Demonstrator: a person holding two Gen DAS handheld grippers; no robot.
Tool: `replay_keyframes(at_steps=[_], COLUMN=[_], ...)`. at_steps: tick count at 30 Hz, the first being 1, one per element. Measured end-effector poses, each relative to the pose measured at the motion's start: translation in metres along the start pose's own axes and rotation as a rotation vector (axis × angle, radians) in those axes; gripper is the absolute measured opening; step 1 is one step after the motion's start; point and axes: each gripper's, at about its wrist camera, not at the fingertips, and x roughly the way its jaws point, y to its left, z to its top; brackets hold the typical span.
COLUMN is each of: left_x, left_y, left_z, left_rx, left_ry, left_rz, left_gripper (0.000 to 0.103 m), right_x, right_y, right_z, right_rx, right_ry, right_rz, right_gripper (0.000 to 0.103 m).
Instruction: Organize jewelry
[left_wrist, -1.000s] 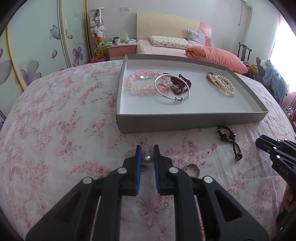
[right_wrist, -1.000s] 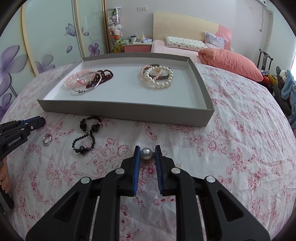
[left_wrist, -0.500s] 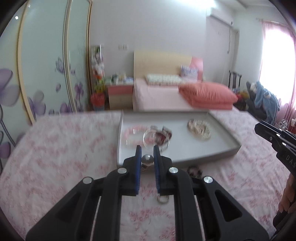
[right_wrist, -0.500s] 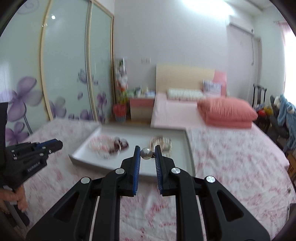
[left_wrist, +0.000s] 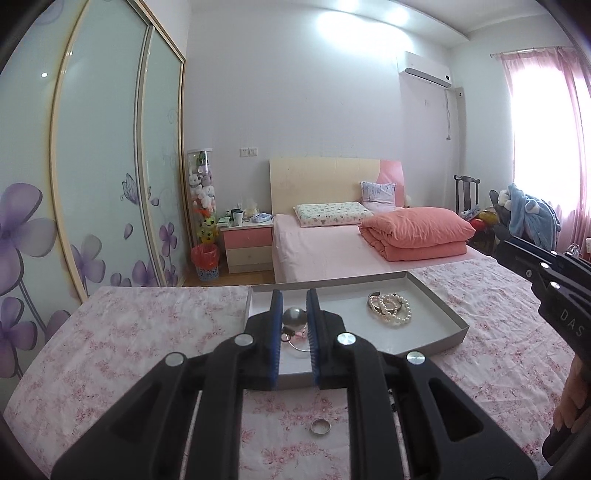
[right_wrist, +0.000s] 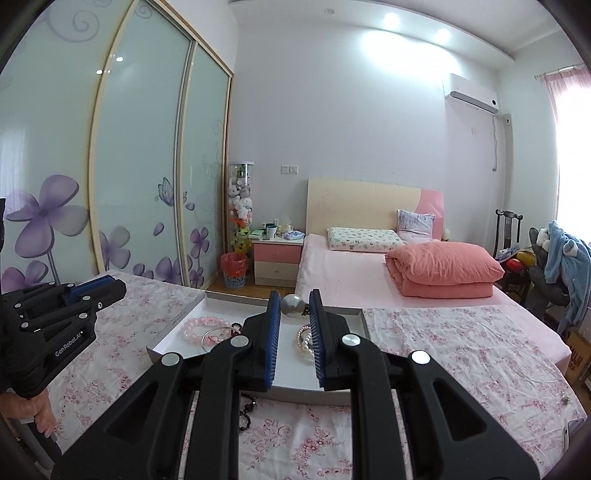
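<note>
Pearl earrings, two of them, one per gripper. Left gripper (left_wrist: 294, 320), black with blue ribbed pads, clamped on a round grey-white pearl earring (left_wrist: 294, 317) with a small metal fitting under it; held up in the air in front of the shallow grey cardboard tray (left_wrist: 436, 295). Right gripper (right_wrist: 294, 308), same build, clamped on a second round pearl earring (right_wrist: 293, 306), also held above the tray's near half.

Tray lies on a surface covered by a white cloth with pink flower print (left_wrist: 147, 332); cannot tell whether counter or bed beneath. In the tray: white pearl bracelets (left_wrist: 389, 308) bunched at the right, a pink bead bracelet (right_wrist: 201, 328) and a thin silver bangle (right_wrist: 212, 338) at the left, overlapping.

On the cloth, outside the tray: a plain silver ring (left_wrist: 320, 427) near the front edge, and a strand of black beads (right_wrist: 248, 410) just beside the tray's front wall, partly hidden by the gripper arms.

A person's hand (right_wrist: 37, 410) grips the left gripper's handle at the lower left of the right wrist view; fingers of the other hand (left_wrist: 574, 398) show at the right edge of the left wrist view.

Behind: pink bed (left_wrist: 325, 251) with folded salmon quilt (left_wrist: 417, 232).
</note>
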Motion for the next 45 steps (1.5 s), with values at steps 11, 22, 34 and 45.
replay_keyframes(at_steps=[11, 22, 34, 45], left_x=[0.004, 0.014, 0.074, 0.161], left_y=[0.004, 0.005, 0.006, -0.004], left_z=[0.001, -0.001, 0.014, -0.001], left_rx=[-0.013, -0.018, -0.05, -0.078], left_ry=[0.003, 0.03, 0.097, 0.259], left_rz=[0.005, -0.009, -0.03, -0.065], left_gripper=[0.014, 0.014, 0.014, 0.014], right_x=[0.003, 0.01, 0.071, 0.16], right_y=[-0.004, -0.002, -0.017, -0.036], right_z=[0.002, 0.001, 0.012, -0.023], right_rx=[0.009, 0.014, 0.089, 0.204], right_ry=[-0.015, 0.001, 0.067, 0.292], right_rz=[0.0, 0.003, 0.034, 0.073], right_gripper=[0.017, 0.017, 0.017, 0.017])
